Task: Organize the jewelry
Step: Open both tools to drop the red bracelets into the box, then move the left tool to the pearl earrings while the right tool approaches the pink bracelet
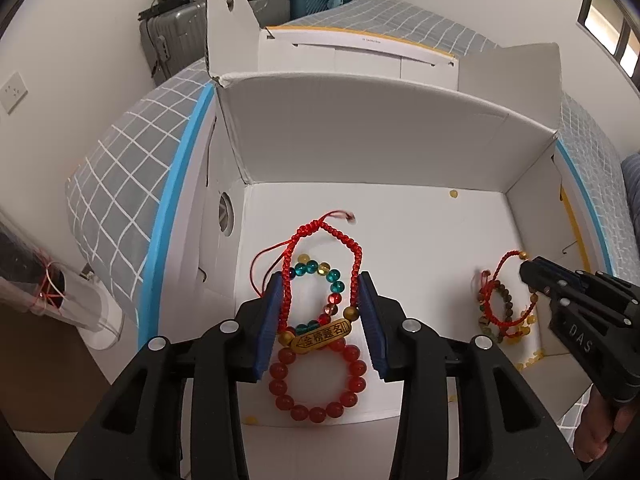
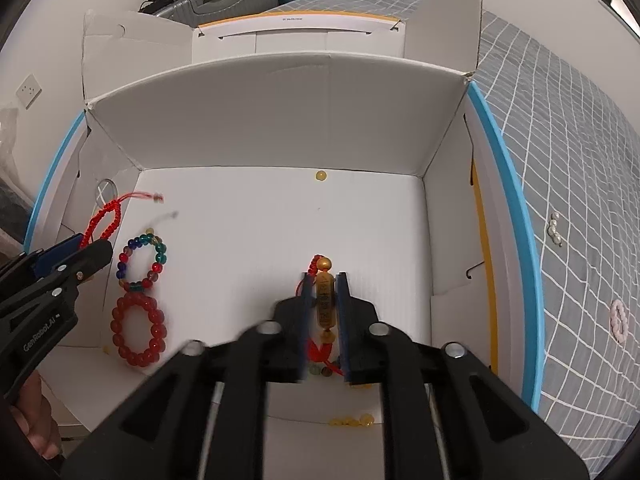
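Observation:
A white cardboard box (image 1: pixel 380 136) lies open on the bed. My left gripper (image 1: pixel 320 292) is open inside it, its jaws on either side of a red braided cord bracelet with a gold plaque (image 1: pixel 320 334). Under that lie a multicoloured bead bracelet (image 1: pixel 332 280) and a red bead bracelet (image 1: pixel 318 380), also in the right wrist view (image 2: pixel 142 256) (image 2: pixel 138 332). My right gripper (image 2: pixel 324 280) is shut on a second red cord bracelet with a gold plaque (image 2: pixel 325 300), over a small pile of bracelets (image 1: pixel 504 312) at the box's right.
A loose yellow bead (image 2: pixel 321 176) lies by the box's back wall. Small yellow beads (image 2: pixel 352 421) lie at the front edge. A pink bracelet (image 2: pixel 619 320) and pearls (image 2: pixel 555 229) lie on the grey checked bedspread (image 2: pixel 560 152) right of the box. Suitcases (image 1: pixel 180 36) stand behind.

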`<state>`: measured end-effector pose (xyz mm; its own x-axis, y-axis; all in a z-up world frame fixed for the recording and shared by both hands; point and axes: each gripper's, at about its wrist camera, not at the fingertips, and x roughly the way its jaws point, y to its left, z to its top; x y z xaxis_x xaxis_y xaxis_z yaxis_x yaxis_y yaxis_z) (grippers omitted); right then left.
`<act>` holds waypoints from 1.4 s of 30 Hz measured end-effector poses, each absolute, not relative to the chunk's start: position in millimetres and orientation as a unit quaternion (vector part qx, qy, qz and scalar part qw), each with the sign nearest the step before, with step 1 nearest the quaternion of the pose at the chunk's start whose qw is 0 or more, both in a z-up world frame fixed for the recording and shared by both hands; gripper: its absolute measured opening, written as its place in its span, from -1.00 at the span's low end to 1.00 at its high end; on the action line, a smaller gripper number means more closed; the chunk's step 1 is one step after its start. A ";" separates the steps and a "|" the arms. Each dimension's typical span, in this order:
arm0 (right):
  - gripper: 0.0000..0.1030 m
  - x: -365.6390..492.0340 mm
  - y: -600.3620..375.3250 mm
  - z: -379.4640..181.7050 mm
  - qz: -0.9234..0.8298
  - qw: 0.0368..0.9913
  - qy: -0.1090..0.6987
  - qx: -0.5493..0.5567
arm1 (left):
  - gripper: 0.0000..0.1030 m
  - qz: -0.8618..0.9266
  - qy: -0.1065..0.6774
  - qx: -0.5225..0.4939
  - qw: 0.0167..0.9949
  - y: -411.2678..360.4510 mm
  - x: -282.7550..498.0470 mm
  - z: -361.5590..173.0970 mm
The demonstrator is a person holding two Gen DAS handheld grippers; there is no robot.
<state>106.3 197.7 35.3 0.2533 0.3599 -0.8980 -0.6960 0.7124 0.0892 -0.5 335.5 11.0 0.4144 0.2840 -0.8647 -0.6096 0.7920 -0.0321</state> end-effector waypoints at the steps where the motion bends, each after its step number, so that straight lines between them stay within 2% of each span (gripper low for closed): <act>1: 0.05 107.6 196.7 37.9 0.342 0.777 0.504 -0.163 | -0.18 0.274 0.466 -0.173 0.824 334.4 -1.4 12.8; 2: 0.31 106.8 193.4 43.5 0.340 0.785 0.494 -0.158 | -0.12 0.273 0.465 -0.174 0.824 334.5 -0.9 13.4; 4: 0.36 105.0 185.5 54.7 0.336 0.797 0.478 -0.151 | 0.01 0.268 0.461 -0.178 0.827 331.0 -1.5 16.3; 6: 0.45 106.2 179.6 63.7 0.338 0.801 0.473 -0.145 | 0.24 0.267 0.455 -0.177 0.831 327.7 -0.4 19.9; 7: 0.51 107.9 174.0 70.2 0.335 0.806 0.467 -0.140 | 0.42 0.274 0.449 -0.172 0.833 325.0 0.1 23.4; 9: 0.62 110.2 165.2 78.1 0.328 0.815 0.459 -0.133 | 0.48 0.281 0.440 -0.161 0.837 319.9 0.9 30.1; 11: 0.77 115.8 152.1 87.8 0.317 0.827 0.447 -0.126 | 0.67 0.279 0.432 -0.161 0.842 315.1 2.2 37.4; 16: 0.85 134.2 112.1 100.9 0.255 0.862 0.419 -0.127 | 0.87 0.258 0.410 -0.151 0.862 293.9 11.6 56.4; 29: 0.85 192.0 -51.9 98.7 0.134 0.891 0.430 -0.052 | 0.89 0.143 0.392 -0.086 0.905 168.1 113.2 84.4; 38: 0.85 222.0 -160.0 76.7 0.076 0.894 0.441 -0.004 | 0.89 0.071 0.398 -0.049 0.913 74.6 189.5 71.0; 42: 0.85 238.2 -196.5 48.6 0.061 0.891 0.449 0.029 | 0.89 0.044 0.411 -0.067 0.908 43.0 230.4 46.9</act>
<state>238.2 -196.5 48.6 0.5898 0.1345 -0.7962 -0.0825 0.9909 0.1063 230.4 43.0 46.9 0.6579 0.0252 -0.7527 -0.1361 0.9870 -0.0859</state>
